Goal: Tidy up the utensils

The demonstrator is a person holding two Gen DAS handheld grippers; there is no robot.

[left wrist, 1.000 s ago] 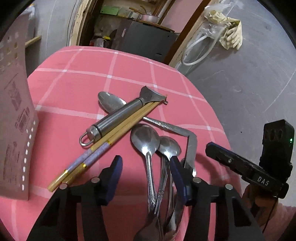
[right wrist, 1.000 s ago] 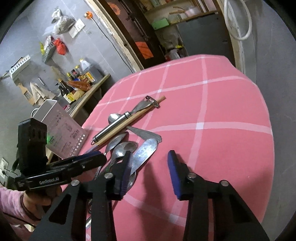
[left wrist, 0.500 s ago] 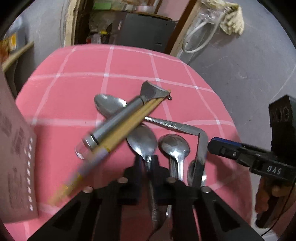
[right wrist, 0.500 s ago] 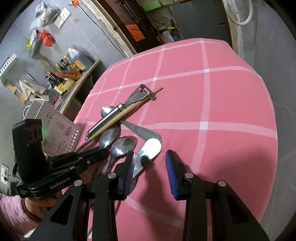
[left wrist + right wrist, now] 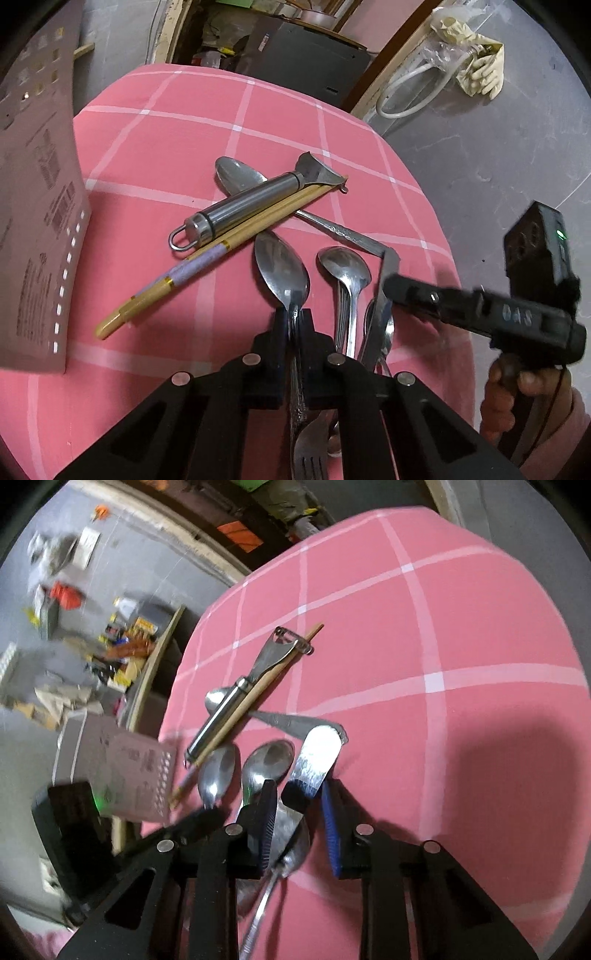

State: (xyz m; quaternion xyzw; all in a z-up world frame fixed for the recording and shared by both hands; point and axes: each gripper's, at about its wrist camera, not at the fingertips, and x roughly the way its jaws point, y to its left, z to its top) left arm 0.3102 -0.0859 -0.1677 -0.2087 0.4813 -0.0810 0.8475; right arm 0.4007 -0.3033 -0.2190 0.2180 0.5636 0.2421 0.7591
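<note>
**Left gripper clamps a spoon neck; right gripper straddles a knife**

On the pink checked tablecloth (image 5: 155, 155) lies a loose pile of cutlery. In the left wrist view the left gripper (image 5: 292, 325) has its jaws together on the neck of a large spoon (image 5: 282, 271), whose bowl faces up just ahead of the fingertips. Beside it, to the right, sits a second spoon (image 5: 345, 266), and a third spoon (image 5: 236, 175) lies farther off, its bowl partly under a steel peeler (image 5: 243, 208). That makes three spoon bowls counted here; a fourth shows under the right gripper in its own view. One pair of wooden chopsticks (image 5: 207, 258) rests against the peeler, parallel to it. One fork (image 5: 310, 454) shows its tines at the bottom edge.

The right gripper (image 5: 299, 808) has just been closing; its jaws stand apart, with the blade of a table knife (image 5: 317, 757) between them, and the pads are not seen pressing on it. A second knife's handle (image 5: 291, 722) lies crosswise behind. A pink printed box (image 5: 33, 206) stands at the left edge of the table.
</note>
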